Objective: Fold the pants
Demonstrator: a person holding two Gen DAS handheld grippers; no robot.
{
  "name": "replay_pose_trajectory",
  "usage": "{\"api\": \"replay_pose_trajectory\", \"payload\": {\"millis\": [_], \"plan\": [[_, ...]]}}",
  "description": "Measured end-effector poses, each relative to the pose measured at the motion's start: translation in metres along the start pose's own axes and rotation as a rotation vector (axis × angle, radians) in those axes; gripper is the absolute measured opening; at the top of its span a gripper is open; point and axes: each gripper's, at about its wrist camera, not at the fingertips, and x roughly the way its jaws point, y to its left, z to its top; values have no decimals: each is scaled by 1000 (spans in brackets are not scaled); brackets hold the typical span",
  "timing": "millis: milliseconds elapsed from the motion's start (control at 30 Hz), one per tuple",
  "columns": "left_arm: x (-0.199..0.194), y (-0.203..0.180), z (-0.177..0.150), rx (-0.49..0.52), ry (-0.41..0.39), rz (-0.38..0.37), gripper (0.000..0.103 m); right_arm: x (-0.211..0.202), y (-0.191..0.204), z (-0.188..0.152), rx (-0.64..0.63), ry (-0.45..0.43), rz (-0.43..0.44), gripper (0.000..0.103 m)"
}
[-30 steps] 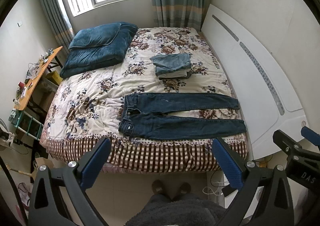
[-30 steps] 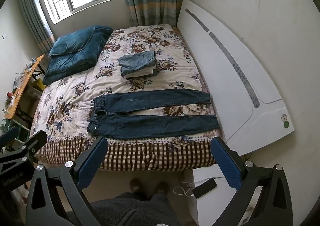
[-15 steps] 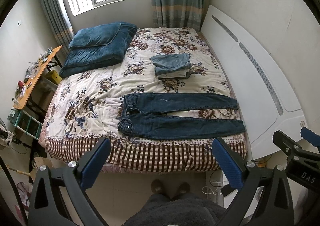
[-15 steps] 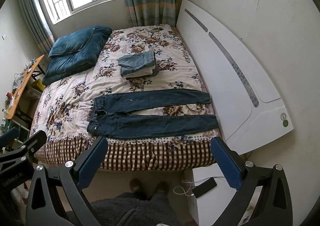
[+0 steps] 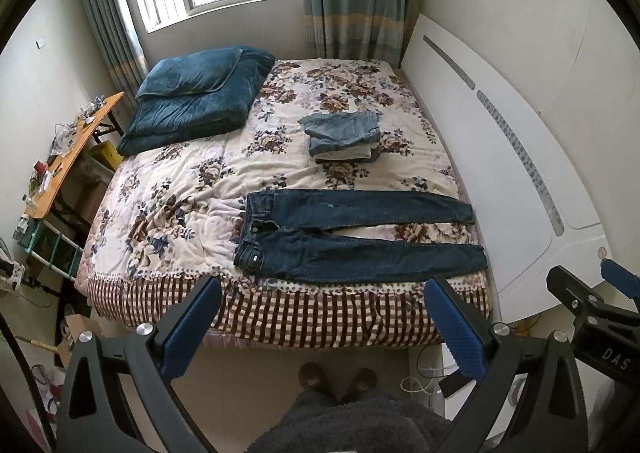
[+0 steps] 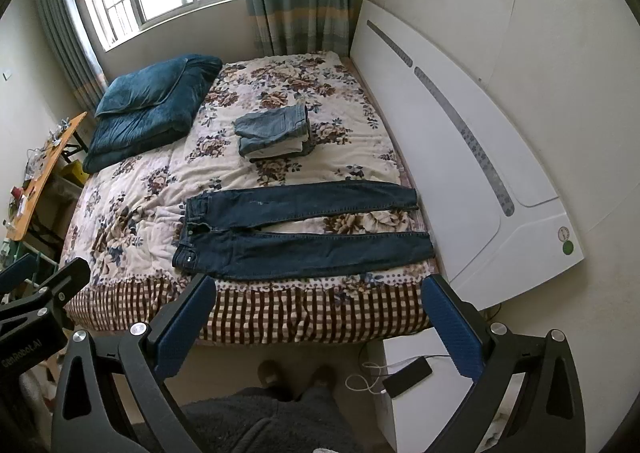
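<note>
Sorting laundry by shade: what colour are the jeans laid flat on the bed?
Dark indigo blue jeans; the left wrist view shows it best.

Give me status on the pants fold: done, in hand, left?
Done: a folded stack of jeans sits mid-bed. In hand: nothing; left gripper and right gripper are open, short of the bed. Left: the dark jeans lie flat, legs spread, completely unfolded.

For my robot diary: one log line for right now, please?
stage: pre-grasp | dark jeans: flat, unfolded on bed | left hand-held gripper: open | right hand-held gripper: open
</note>
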Motion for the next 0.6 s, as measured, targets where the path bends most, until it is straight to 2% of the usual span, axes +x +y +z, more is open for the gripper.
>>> {"api": "replay_pose_trajectory", "payload": {"millis": [400, 500, 600], "plan": [[5, -3, 4, -1, -9, 7, 103, 2, -10, 6, 17, 2, 17, 103], [16, -4, 12, -24, -54, 33, 103, 20, -18, 9, 41, 5, 40, 103], [42, -2, 23, -58, -86, 95, 103, 55, -28, 13, 66, 34, 67, 103]]}}
